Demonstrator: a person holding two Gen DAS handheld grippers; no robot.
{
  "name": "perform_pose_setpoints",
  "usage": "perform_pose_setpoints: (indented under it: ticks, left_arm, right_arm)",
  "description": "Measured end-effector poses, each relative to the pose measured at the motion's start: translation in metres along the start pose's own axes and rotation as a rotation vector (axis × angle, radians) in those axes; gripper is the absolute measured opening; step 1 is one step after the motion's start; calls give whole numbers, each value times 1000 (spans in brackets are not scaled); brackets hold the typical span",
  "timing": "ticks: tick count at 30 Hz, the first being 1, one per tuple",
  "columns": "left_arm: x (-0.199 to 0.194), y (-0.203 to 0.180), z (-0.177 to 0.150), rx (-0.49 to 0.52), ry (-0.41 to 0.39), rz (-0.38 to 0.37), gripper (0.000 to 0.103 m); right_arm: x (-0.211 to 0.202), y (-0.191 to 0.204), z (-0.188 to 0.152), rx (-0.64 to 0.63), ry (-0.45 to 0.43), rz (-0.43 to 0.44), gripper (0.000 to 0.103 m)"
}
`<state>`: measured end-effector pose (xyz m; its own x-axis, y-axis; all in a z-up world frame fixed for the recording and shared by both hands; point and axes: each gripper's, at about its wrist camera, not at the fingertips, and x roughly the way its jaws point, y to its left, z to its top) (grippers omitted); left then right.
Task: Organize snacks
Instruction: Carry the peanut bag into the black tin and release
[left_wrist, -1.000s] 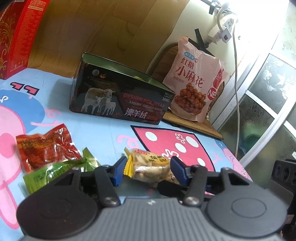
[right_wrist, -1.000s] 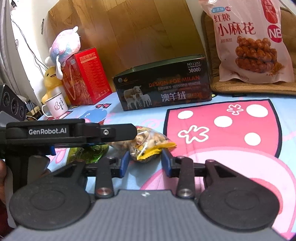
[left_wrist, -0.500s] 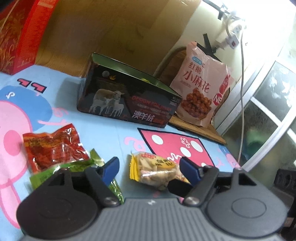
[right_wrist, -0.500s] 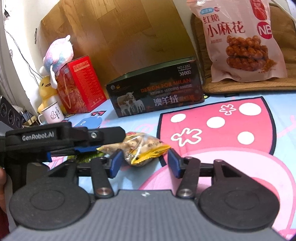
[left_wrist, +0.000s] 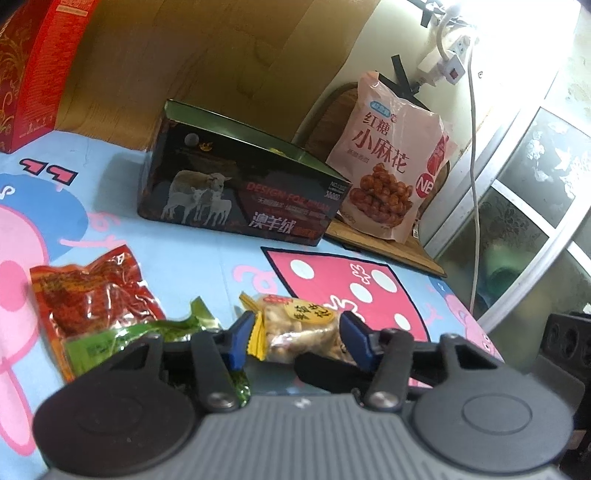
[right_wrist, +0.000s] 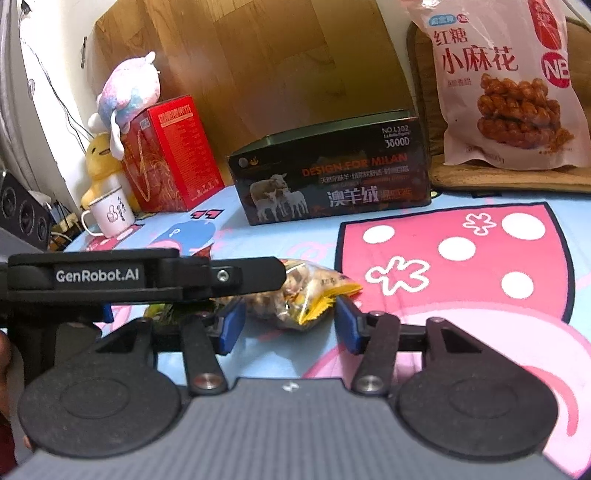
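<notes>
The near cloth (right_wrist: 461, 332) to the right of the yellow-edged snack packet (right_wrist: 306, 295) is being left free for passage. The far side is being blocked by the dark open box (right_wrist: 332, 177), with the large pink bag (right_wrist: 502, 92) standing to its right. On the left, passage is being obstructed by the red packet (left_wrist: 92, 291), the green packet (left_wrist: 122, 339) and the left gripper (left_wrist: 295, 341).

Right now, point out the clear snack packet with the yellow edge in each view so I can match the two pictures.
Left wrist view: the clear snack packet lies low at centre, between the left claw's blue fingertips.
Right wrist view: the same packet lies at centre, just beyond the right claw, its left end hidden behind the left claw's black finger.
Shared landmark: the dark box with sheep, behind the packet in both.
</notes>
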<state>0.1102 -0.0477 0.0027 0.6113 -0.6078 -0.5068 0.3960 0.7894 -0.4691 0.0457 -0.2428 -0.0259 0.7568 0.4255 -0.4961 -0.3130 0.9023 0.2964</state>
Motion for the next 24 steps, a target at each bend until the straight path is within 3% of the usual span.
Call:
perform_pose_setpoints:
  ticks: [4,12,18,24]
  left_arm:
    - [-2,2,1,-6,-5,0,47]
    - [-14,-1,10,-24,-45,-19,47]
    - [-17,-6,54,6,-111,-17,47]
    - [11,-5,109,71,-197,61,49]
  right_arm:
    - [0,0,0,-2,-2,-19,37]
    - [-9,10,3,-52,-77,-43,35]
    - [-8,18,33,-107,-180,-41,35]
    - [23,13,83,-149,-271,-52,36]
